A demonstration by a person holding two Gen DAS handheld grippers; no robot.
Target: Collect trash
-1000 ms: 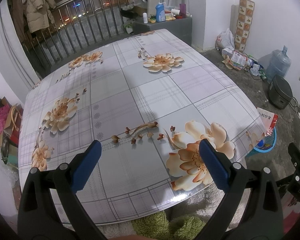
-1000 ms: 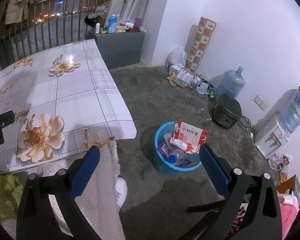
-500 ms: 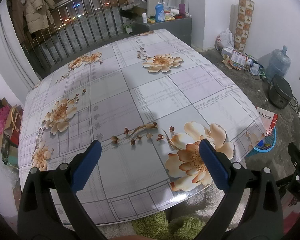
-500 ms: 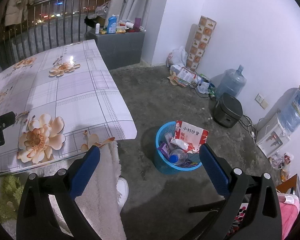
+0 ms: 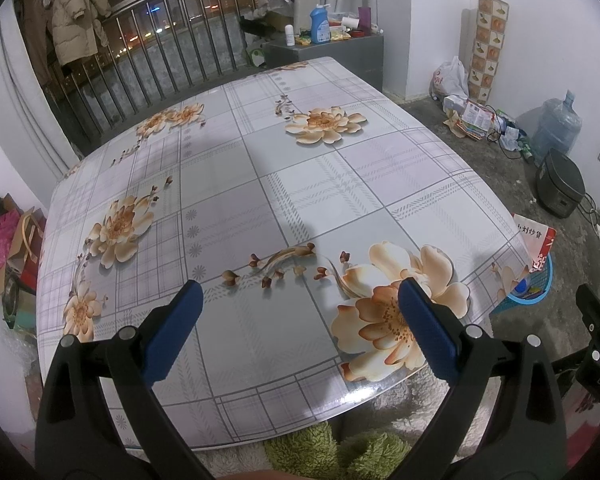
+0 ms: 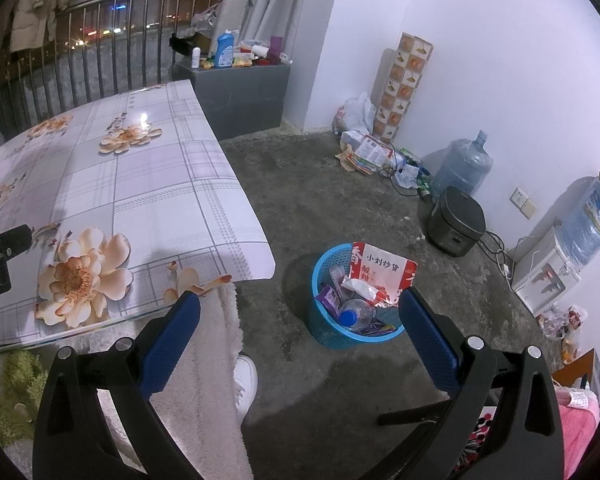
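Trash sat in the blue basket (image 6: 354,332) on the floor, just off the table's corner.

The basket was stuffed – one big red-and-white snack bag (image 6: 382,274) stood up out of it, one clear bottle (image 6: 356,314) with a blue cap lay inside, plus purple wrappers I couldn't count. The left gripper (image 5: 298,330) hung over the near edge of the table (image 5: 284,184), its flowered cloth bare, both blue pads spread wide with nothing between them. The right gripper (image 6: 298,334) was out over the concrete floor, just as wide and holding nothing – the basket showed between its fingers. Around it: one rice cooker (image 6: 456,222), one water jug (image 6: 464,168) by the wall, one dispenser (image 6: 550,270) with a second jug on top, and a loose pile of packets (image 6: 370,154) in the corner. A white fluffy blanket (image 6: 204,376) hung by the table edge, a white shoe (image 6: 246,380) poking out.
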